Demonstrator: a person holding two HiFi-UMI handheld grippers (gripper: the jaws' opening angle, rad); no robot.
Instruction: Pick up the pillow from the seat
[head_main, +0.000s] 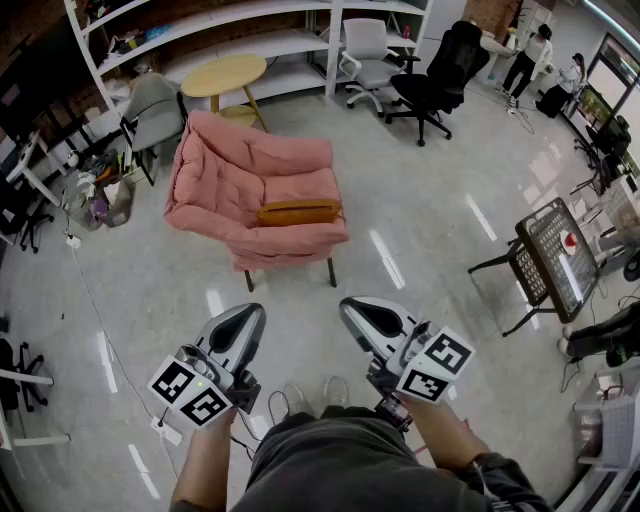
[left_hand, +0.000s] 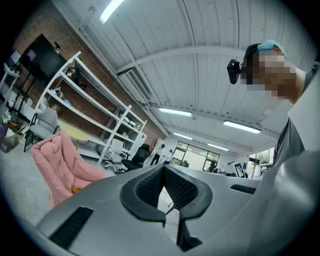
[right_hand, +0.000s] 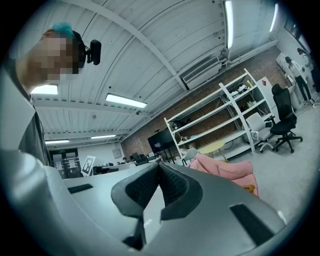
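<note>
An orange pillow (head_main: 298, 212) lies across the seat of a pink padded armchair (head_main: 250, 185) in the middle of the floor. Both grippers are held low near the person's body, well short of the chair. My left gripper (head_main: 252, 312) is shut with nothing in it, and my right gripper (head_main: 350, 304) is shut and empty too. In the left gripper view, the left gripper (left_hand: 163, 167) shows its pads meeting at the tip, with the armchair (left_hand: 60, 165) and a sliver of the pillow (left_hand: 75, 189) to the left. In the right gripper view, past the right gripper (right_hand: 159, 164), the armchair (right_hand: 227, 170) and the pillow (right_hand: 248, 188) lie to the right.
A round yellow table (head_main: 224, 72) and a grey chair (head_main: 155, 108) stand behind the armchair, in front of white shelving (head_main: 250, 35). A white (head_main: 368, 55) and a black office chair (head_main: 435, 85) are at the back right. A black rack (head_main: 555, 258) stands at the right.
</note>
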